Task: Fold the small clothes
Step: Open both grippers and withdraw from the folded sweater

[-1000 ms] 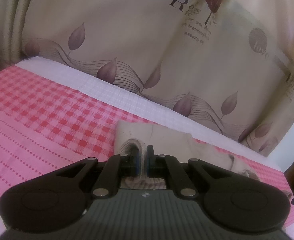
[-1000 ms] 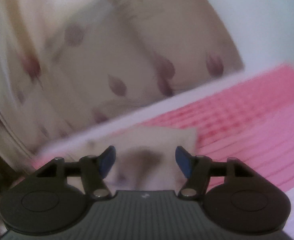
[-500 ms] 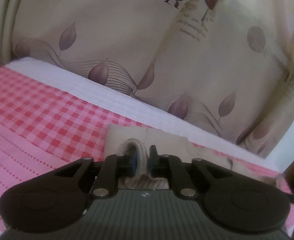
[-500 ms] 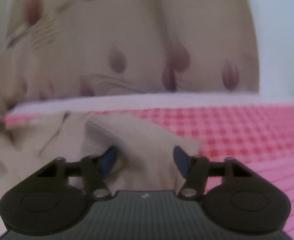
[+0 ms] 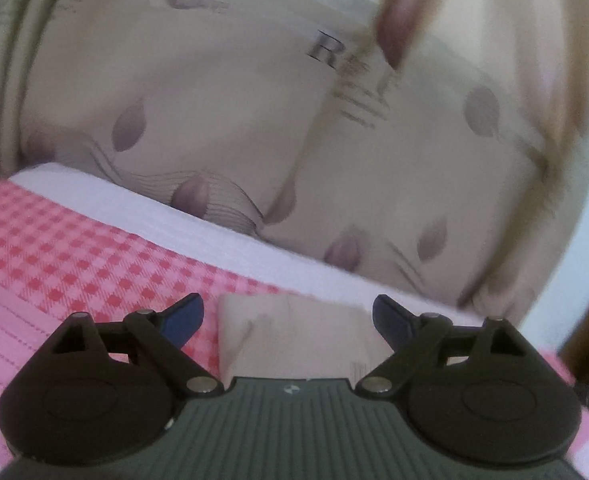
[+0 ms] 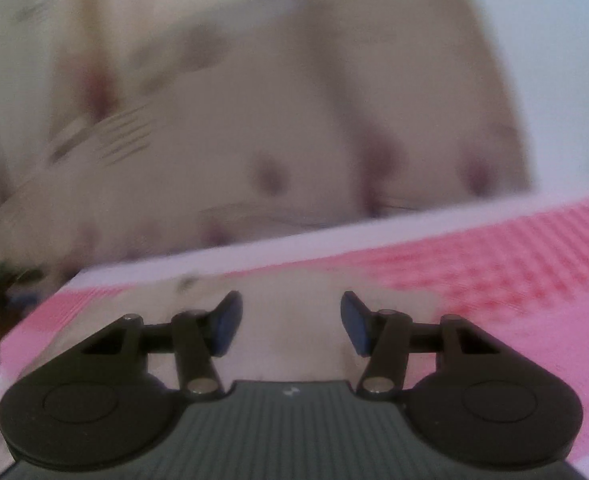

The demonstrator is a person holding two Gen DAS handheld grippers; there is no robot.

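Item: small beige garment [image 5: 294, 336], lying flat on the pink checked cloth [image 5: 62, 256] near its far white edge, in front of the leaf-print curtain [image 5: 214, 128]. In the left view it sits between and below my fingers; in the right view, heavily blurred, it lies under my right tongs as well.

Risks, as I judge them:
- A released fold may spring back or slide, since the fabric looks light and nothing presses on it.
- My right tongs could catch only the top layer, or snag the checked cloth beneath, because the blur hides where the garment's edge runs.
- The garment lies close to the cloth's far edge; a careless tug could drag it off line.

Left tongs [image 5: 288, 316]: jaws have just been opening and now stand spread wide. The garment shows between the blue pads [image 5: 182, 316], but they do not press it. Holding nothing.

Right tongs [image 6: 290, 320]: jaws about half apart, having just closed a little. Pale fabric shows in the gap; no pad appears to bear on it. Holding nothing, as far as the blur lets me tell.
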